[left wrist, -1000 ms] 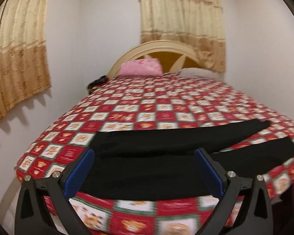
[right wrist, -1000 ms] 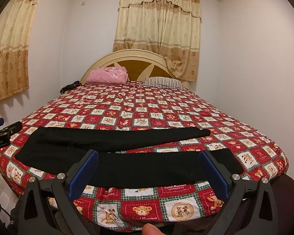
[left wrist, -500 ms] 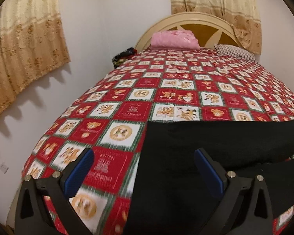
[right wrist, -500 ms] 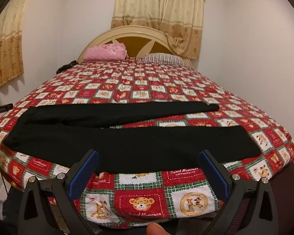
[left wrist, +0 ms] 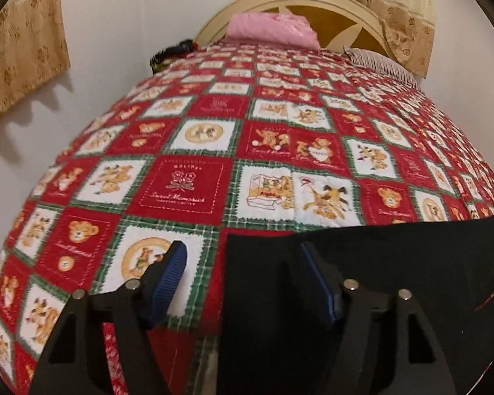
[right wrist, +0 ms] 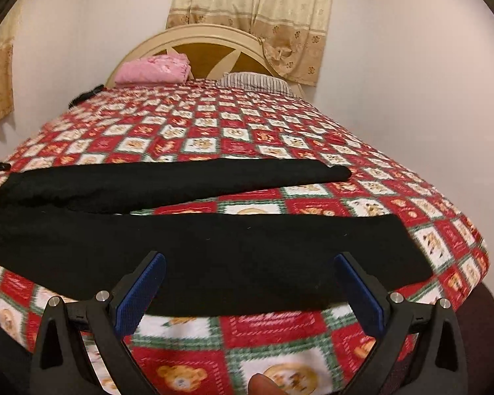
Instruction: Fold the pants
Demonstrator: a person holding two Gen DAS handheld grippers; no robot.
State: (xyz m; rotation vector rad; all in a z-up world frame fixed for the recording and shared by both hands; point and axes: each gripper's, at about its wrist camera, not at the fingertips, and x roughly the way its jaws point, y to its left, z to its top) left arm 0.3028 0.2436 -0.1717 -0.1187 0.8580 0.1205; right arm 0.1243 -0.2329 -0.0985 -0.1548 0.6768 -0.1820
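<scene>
Black pants [right wrist: 194,247] lie flat across the near end of the bed, waist at the left, two legs spread apart toward the right. In the left wrist view the waist end [left wrist: 362,263] fills the lower right. My left gripper [left wrist: 243,263] is open, low over the waist's left edge, with its right finger over the cloth and its left finger over the quilt. My right gripper [right wrist: 250,279] is open and wide, hovering over the near leg close to the bed's front edge. Neither holds anything.
The bed has a red and white bear-patterned quilt [right wrist: 247,125]. A pink folded blanket [right wrist: 154,69], a striped pillow [right wrist: 257,80] and a dark object [left wrist: 171,52] lie near the headboard. Walls stand left and right. Curtains hang behind.
Both grippers have moved forward and down toward the pants. The left one swung to the waist's left edge and its jaws have narrowed. The right one stays wide open.
</scene>
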